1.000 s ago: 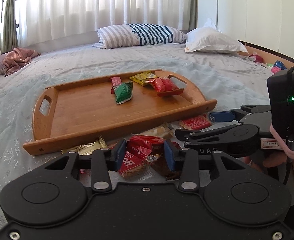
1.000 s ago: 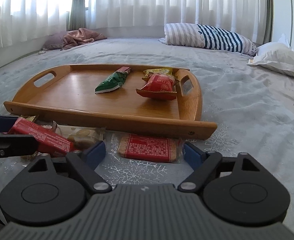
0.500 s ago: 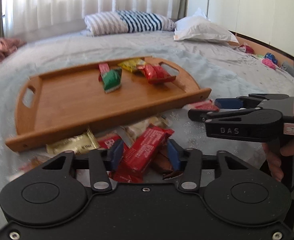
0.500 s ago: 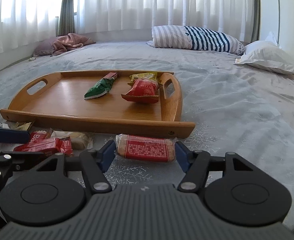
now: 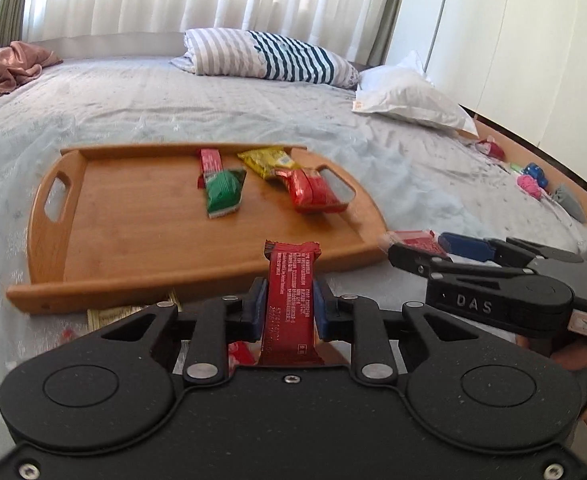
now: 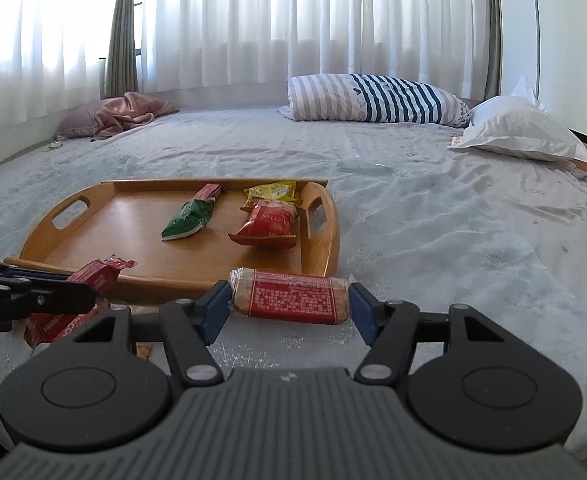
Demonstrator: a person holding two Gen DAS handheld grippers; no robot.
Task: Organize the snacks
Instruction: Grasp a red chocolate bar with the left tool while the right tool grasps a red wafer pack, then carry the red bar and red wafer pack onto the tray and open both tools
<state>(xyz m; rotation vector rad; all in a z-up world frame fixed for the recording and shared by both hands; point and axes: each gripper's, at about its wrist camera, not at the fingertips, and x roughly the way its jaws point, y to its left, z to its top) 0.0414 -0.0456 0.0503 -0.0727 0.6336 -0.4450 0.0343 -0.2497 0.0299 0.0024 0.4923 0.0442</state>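
My left gripper is shut on a long red snack bar and holds it up in front of the wooden tray; it also shows in the right wrist view. My right gripper is shut on the ends of a red cracker pack, lifted just off the bedspread by the tray's right end. On the tray lie a green packet, a thin red stick, a yellow packet and a red packet.
More loose snacks lie on the grey bedspread under the left gripper. A striped pillow, a white pillow and a pink cloth lie at the far end. Small toys sit by the bed's right edge.
My left gripper closed on the long red bar and lifted it off the pile toward the tray. My right gripper closed on the red cracker pack and raised it.
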